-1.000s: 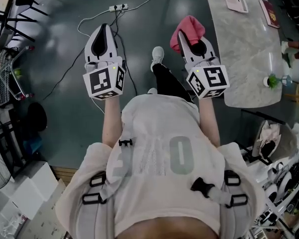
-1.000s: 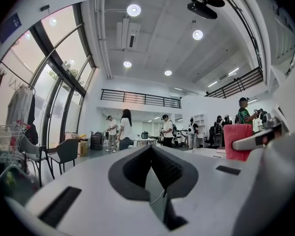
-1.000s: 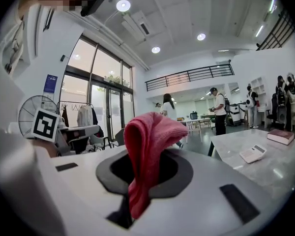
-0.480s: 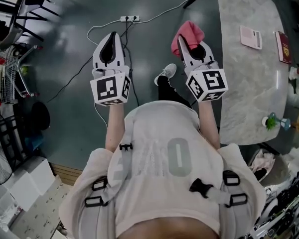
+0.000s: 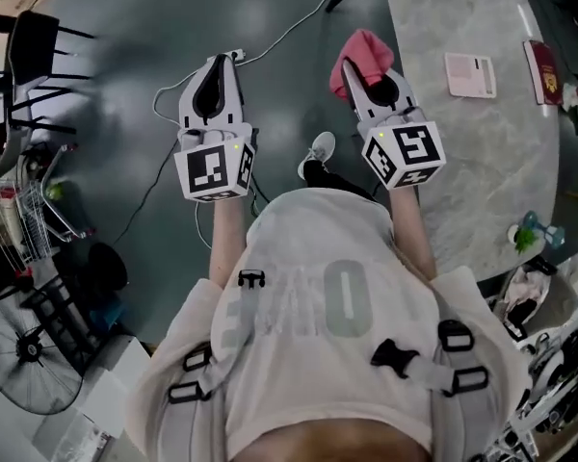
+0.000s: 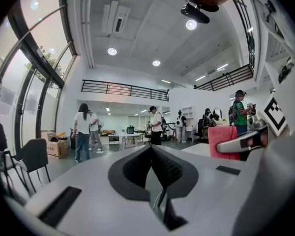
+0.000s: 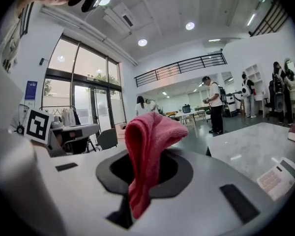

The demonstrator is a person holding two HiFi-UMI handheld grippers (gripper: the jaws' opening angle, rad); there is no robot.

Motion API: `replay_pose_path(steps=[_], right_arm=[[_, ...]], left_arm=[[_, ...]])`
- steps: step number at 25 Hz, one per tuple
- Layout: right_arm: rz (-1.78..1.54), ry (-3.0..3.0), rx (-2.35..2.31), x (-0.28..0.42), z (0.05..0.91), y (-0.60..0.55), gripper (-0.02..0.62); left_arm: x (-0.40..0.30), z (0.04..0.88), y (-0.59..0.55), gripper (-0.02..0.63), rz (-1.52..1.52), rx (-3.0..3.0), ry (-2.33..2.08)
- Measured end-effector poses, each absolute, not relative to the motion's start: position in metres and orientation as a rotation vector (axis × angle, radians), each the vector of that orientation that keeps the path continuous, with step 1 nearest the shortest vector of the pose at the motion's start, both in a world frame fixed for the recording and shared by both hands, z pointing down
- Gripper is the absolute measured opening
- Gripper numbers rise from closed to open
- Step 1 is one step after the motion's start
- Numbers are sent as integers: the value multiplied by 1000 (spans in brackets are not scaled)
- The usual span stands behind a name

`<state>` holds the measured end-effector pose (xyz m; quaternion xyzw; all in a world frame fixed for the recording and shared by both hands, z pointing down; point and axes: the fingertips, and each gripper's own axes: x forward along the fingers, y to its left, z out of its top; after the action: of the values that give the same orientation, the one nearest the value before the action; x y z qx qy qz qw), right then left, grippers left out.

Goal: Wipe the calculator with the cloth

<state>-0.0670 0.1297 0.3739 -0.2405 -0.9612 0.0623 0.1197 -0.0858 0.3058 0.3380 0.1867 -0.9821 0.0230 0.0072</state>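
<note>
1. Head view: the person stands on the floor beside the worktop (image 5: 482, 171), with both grippers held out in front over the floor and not yet over the worktop.
2. The right gripper (image 5: 356, 73) has its jaws clamped on the pink cloth (image 5: 364, 48). A folded bunch of cloth sticks out past the tips and the rest hangs down between the jaws.
3. The left gripper (image 5: 218, 64) has its jaws closed together with nothing between them.
4. The calculator (image 5: 470, 74) lies flat on the worktop, to the right of the cloth and well apart from it. A dark red booklet (image 5: 542, 70) lies near it.
5. The step in hand appears to be bringing the cloth across to the calculator; no wiping has begun.
6. To do it well:
   - Bring the right gripper over the calculator and tip it down, so the loose fold touches first rather than the hard jaw tips.
   - Use light, even strokes along the face.
   - The calculator looks light and may slide on the smooth stone, so steady one edge with the left gripper.
   - Keep clear of the booklet.
7. Count: two grippers, one cloth, one calculator, one booklet, one worktop.
</note>
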Motion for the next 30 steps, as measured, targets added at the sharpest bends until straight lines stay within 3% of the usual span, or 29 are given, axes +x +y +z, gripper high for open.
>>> replay_pose_path(steps=[5,11,21,30], right_arm=[[144,-2891,-500,-87,365,73,59],[173,-2999,-63,-59,352,-25,58],[49,-2976,788,36,331,-149,58],[40,-2746,1364,101,327,-179,58]], left_arm=[[-136,335,233,20,88,862,-3024],[-155,307,101,20,128,1380,-2914],[-127,288,-87,20,-126,2011,-2552],[-89,286,-175,20,-106,2422,-2158]])
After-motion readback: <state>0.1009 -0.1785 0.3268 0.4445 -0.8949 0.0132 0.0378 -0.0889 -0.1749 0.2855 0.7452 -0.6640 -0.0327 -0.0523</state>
